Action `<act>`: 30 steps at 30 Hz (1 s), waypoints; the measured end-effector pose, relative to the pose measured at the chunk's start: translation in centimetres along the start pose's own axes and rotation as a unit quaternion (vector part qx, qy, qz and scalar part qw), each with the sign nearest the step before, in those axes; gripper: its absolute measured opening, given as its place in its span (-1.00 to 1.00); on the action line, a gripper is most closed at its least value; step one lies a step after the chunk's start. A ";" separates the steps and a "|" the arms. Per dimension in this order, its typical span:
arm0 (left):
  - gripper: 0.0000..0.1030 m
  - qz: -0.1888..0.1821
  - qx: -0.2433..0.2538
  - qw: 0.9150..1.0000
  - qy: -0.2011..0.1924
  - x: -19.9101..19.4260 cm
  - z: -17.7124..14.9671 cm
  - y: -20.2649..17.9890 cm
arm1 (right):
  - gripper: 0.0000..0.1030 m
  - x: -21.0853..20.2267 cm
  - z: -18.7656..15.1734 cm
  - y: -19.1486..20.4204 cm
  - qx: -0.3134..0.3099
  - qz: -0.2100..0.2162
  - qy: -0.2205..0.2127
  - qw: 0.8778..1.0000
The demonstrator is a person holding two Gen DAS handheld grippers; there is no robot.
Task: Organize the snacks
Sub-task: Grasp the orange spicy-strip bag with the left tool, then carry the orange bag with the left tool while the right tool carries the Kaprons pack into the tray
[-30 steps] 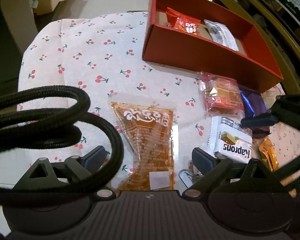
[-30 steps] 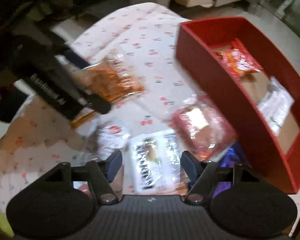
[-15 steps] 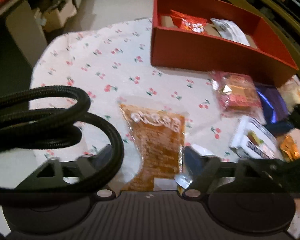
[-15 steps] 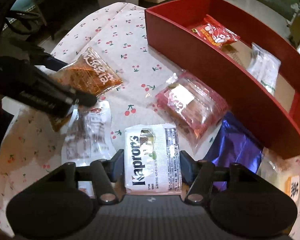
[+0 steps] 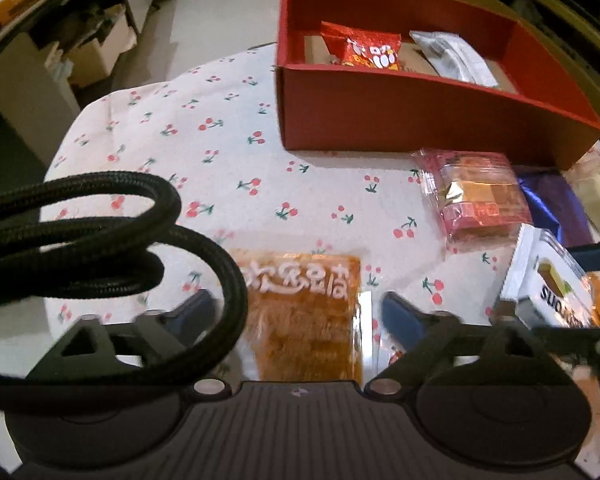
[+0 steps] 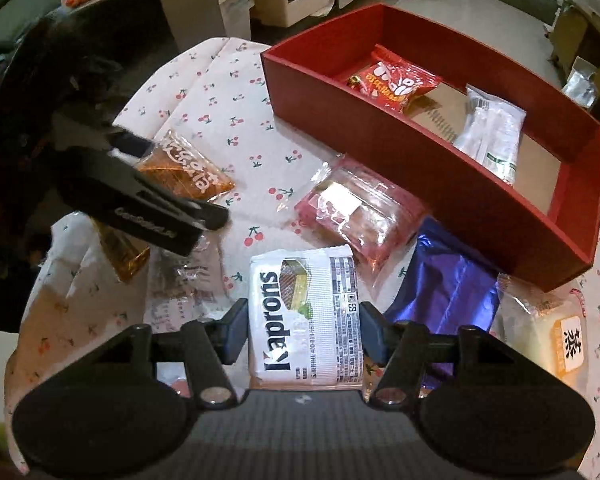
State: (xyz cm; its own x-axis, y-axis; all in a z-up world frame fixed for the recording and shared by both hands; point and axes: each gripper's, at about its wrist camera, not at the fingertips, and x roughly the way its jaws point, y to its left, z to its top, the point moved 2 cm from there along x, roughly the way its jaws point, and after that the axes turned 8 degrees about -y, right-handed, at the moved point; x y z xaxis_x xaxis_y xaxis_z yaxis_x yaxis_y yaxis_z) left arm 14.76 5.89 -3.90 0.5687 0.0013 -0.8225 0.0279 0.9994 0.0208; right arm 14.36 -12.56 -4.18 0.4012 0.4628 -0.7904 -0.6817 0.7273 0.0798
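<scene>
the orange snack bag with white script lies flat on the cherry tablecloth, between the spread fingers of the left gripper. its near end is hidden. the right gripper, jaws apart, straddles the white kaprons packet.
</scene>
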 end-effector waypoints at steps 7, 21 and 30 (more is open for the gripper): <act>-0.18 -0.037 -0.040 0.998 -0.018 -1.5 0.4 0.5 | 0.20 -1.8 0.8 0.1 0.012 -0.010 -0.037 0.999; -0.12 -0.061 0.011 0.998 -0.010 -0.9 -0.7 -2.7 | 0.19 -3.7 1.8 -0.9 0.047 -0.020 -0.071 0.996; -0.37 -0.099 -0.053 0.994 -0.020 -2.4 -0.7 -1.0 | 0.19 -4.6 2.0 -1.0 0.041 -0.042 -0.090 0.994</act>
State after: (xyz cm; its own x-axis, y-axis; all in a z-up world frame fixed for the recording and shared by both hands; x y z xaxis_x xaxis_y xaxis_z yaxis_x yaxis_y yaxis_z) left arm 12.84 4.96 -2.35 0.5931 -0.1947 -0.7812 0.0575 0.9781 -0.2000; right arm 14.40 -14.44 0.56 0.5620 0.4770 -0.6757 -0.5919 0.8026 0.0743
